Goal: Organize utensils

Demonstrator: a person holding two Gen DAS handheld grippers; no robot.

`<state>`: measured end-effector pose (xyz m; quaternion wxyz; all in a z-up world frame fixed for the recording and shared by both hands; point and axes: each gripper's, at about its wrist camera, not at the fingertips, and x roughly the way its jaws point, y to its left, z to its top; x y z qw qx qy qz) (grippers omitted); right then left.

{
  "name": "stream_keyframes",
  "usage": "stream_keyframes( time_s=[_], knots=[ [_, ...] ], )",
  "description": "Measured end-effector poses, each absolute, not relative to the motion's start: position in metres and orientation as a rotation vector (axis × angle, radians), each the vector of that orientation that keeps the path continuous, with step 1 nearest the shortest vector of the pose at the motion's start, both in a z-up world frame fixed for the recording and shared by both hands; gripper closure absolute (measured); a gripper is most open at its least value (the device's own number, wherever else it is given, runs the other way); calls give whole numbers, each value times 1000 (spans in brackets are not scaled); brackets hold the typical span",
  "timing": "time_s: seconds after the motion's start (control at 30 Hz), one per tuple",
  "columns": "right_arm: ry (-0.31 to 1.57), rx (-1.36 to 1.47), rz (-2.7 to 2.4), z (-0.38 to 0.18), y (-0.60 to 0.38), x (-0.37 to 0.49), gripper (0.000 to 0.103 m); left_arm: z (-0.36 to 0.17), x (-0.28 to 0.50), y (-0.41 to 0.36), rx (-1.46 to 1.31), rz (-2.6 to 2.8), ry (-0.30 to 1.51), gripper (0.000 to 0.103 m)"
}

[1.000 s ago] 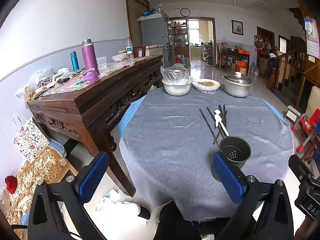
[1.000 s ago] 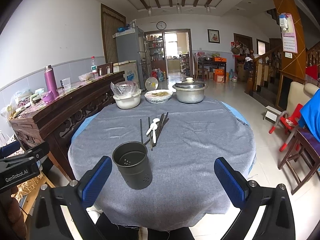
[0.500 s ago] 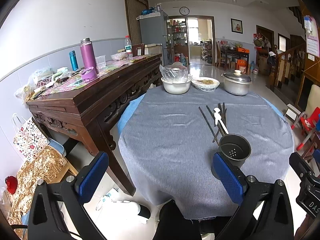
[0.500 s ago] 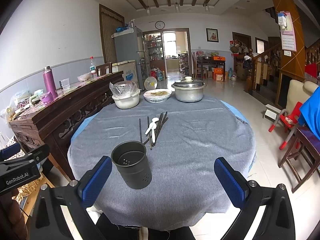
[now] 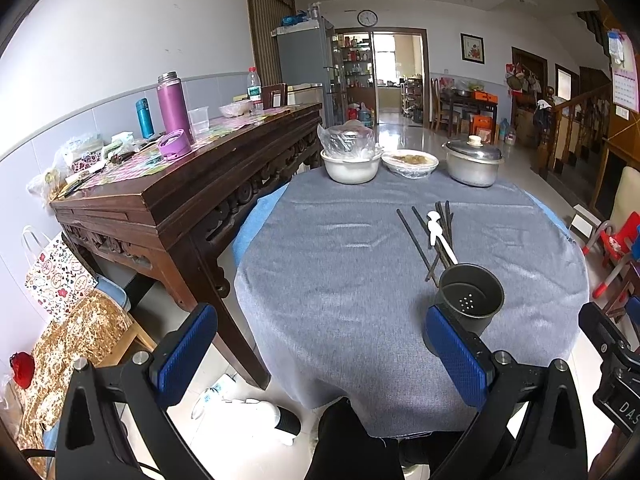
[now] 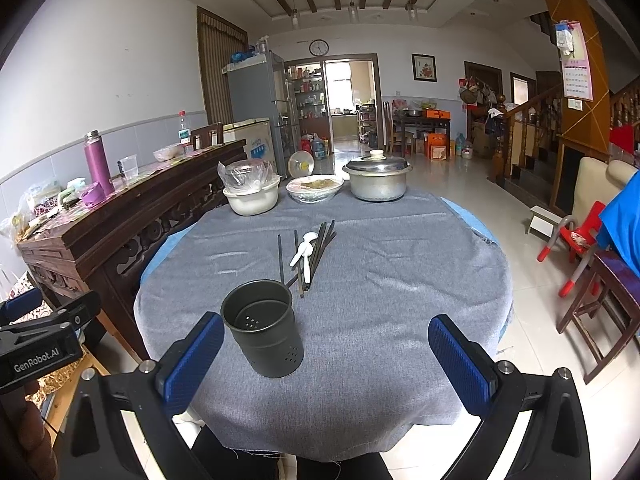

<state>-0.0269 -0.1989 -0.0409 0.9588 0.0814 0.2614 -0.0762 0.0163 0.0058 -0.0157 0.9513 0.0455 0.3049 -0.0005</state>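
Both grippers hang off the near edge of the round table (image 6: 400, 280), clear of everything on it. The left gripper (image 5: 320, 352) has its fingers spread wide and holds nothing. The right gripper (image 6: 326, 360) is likewise wide apart and holds nothing. The dark perforated utensil holder (image 6: 262, 334) stands upright on the grey cloth near the table's front. Just behind it lie loose dark chopsticks (image 6: 320, 248) with a white spoon (image 6: 303, 252) on top. A white bowl (image 6: 251, 199), a covered dish (image 6: 315, 188) and a lidded pot (image 6: 378, 182) stand along the far edge.
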Motion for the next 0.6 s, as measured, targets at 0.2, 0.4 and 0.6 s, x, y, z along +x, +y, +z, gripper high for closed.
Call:
stream_keyframes(
  time_s=[0.2, 0.4, 0.6],
  knots=[
    [533, 166, -156, -42, -200, -24, 0, -18, 21, 5, 93, -2, 630, 0],
    [530, 169, -161, -40, -204, -20, 0, -21, 29, 5, 95, -4, 638, 0],
    [533, 181, -162, -34, -217, 0, 0, -24, 47, 4, 99, -6, 646, 0]
  ],
)
